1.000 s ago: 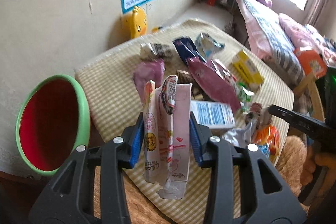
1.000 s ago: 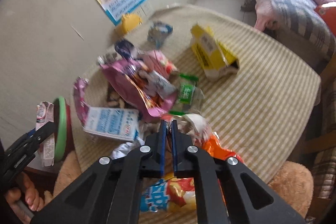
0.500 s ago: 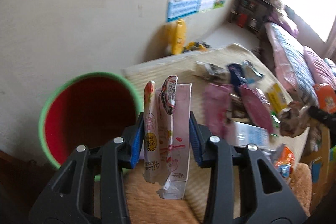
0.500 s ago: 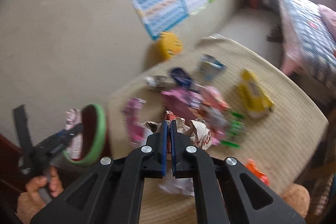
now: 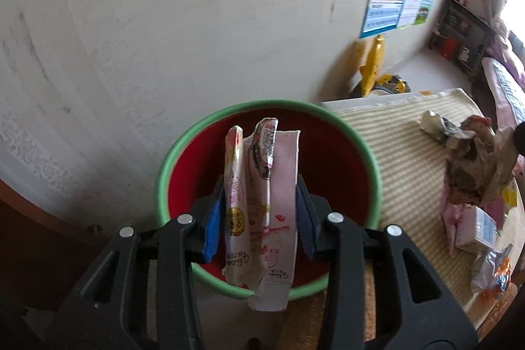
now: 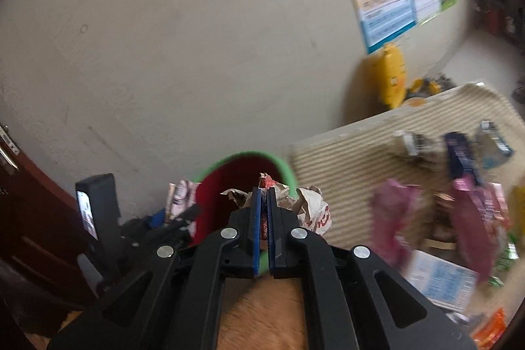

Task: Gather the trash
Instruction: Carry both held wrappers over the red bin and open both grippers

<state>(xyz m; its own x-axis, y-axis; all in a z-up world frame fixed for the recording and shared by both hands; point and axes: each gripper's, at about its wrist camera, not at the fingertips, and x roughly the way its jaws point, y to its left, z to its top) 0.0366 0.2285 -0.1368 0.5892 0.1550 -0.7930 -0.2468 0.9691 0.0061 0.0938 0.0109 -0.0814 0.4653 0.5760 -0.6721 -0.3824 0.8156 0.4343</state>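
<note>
Left gripper (image 5: 257, 212): clamped on pink wrappers (image 5: 262, 205), held over the red bin (image 5: 341, 159).
Right gripper (image 6: 262, 212): jaws nearly together, pinching crumpled paper (image 6: 311, 205) near the bin's green rim (image 6: 282, 164).
Left view only: bin's interior.
Right view only: left gripper's body (image 6: 157, 227); remaining trash (image 6: 472, 205) on the striped mat (image 6: 344, 159).
</note>
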